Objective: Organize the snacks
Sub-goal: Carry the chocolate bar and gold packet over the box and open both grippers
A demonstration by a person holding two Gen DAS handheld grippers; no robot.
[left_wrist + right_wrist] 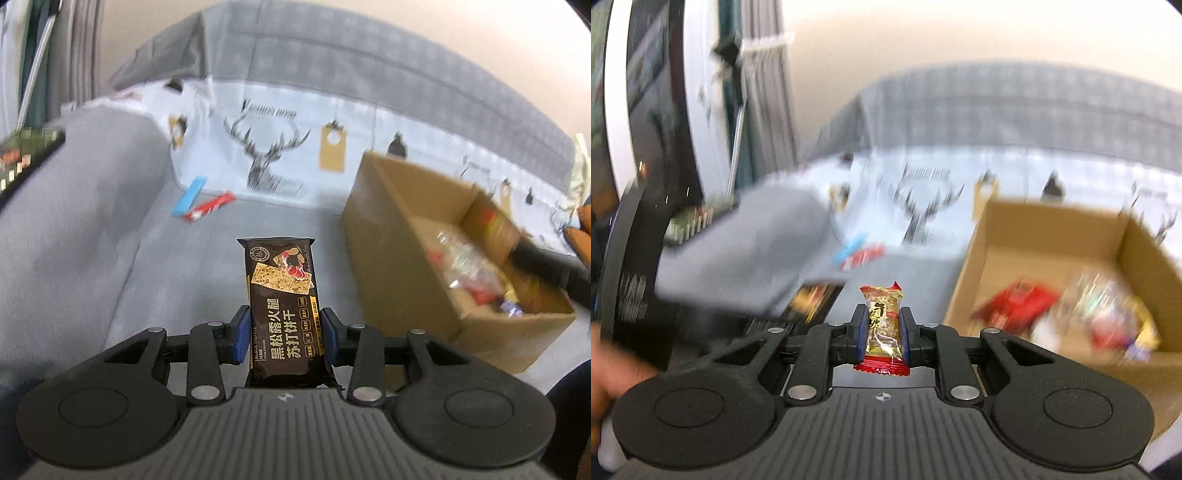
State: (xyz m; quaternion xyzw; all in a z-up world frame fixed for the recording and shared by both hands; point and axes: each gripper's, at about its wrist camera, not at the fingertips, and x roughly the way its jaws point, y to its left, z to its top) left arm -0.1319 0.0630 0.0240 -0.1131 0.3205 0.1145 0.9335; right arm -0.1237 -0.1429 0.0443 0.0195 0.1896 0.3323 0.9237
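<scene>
We hold 2 snacks at once, 1 in each gripper. The left gripper (284, 338) has its blue pads pressed on the long sides of a dark cracker packet (282, 310), gripping it near its lower half with the jaws standing about midway apart. The packet's long axis runs straight out along the fingers, so most of its length sticks forward past the tips. The right gripper (884, 330) is nearly closed on a small gold and red peanut packet (884, 321), also held lengthwise between the pads, its crimped end poking out ahead.

The relation that matters is where the cardboard box (399, 266) sits. In the left wrist view it lies ahead and to the right of the jaws, well apart from the cracker packet, on the grey sofa seat (92, 236). In the right wrist view the same box (964, 295) lies just to the right and ahead of the peanut packet, its open top showing wrappers already inside. We judge the right hand nearer to the box, so it should drop first, and the left must cross further rightward. Because the cracker packet reaches far forward, we would carry its tip over the near wall before opening.

2 more snacks, a blue bar (189, 196) and a red bar (210, 211), lie on the seat near the backrest, still unsorted.
</scene>
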